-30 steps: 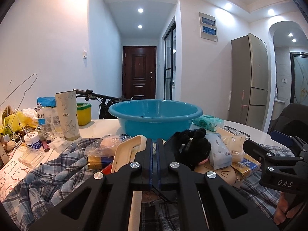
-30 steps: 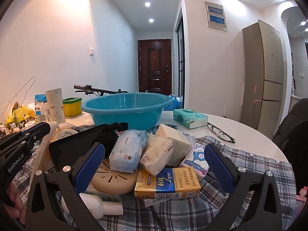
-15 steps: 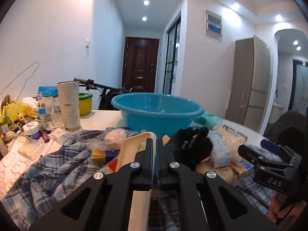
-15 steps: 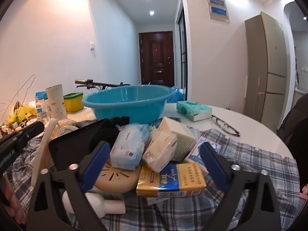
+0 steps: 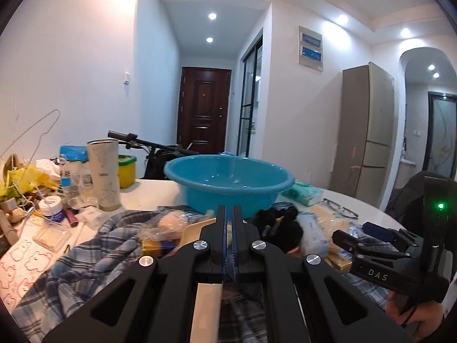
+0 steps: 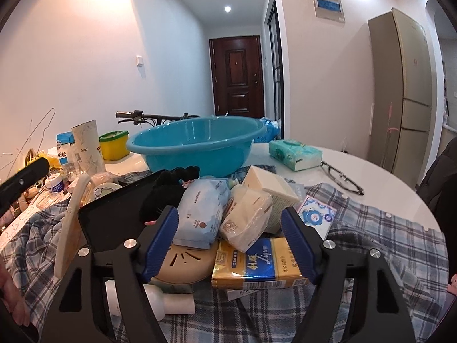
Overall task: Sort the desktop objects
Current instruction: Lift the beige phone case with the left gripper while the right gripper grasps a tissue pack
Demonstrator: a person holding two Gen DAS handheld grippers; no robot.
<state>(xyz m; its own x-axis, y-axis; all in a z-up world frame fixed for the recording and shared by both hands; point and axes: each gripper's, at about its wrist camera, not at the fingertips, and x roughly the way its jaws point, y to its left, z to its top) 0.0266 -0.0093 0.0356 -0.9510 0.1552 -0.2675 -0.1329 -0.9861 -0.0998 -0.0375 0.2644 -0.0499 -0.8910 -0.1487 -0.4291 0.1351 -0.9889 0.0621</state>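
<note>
Table: white and round, it spans the middle of both views; its bare part lies right of centre in the right wrist view.
Plaid shirt: blue and grey checks, spread over the table in the lower half of the right wrist view, under the pile of small things.
Blue basin: centre of the left wrist view, standing on the table behind the pile.
Left gripper: rises from the bottom centre of the left wrist view; its jaws are pressed together with only a thin slit between the blue pads. A beige strip shows below them, but whether the pads pinch it cannot be told.
Right gripper: bottom centre of the right wrist view; its jaws have just been closing and still stand fairly wide, the pads clear of the pile. Between them lie the wipes pack, the cream packet and the yellow carton.
Yellow carton: lies flat, lower centre, on the shirt.
Wipes pack: pale blue, leaning on the round beige lid, just inside the left pad.
Cream packet: rests on the carton, touching the wipes pack.
Tissue pack: green, right of the basin.
Tumbler: upright, left of the basin.
Glasses: folded open on the bare table, right of centre.
</note>
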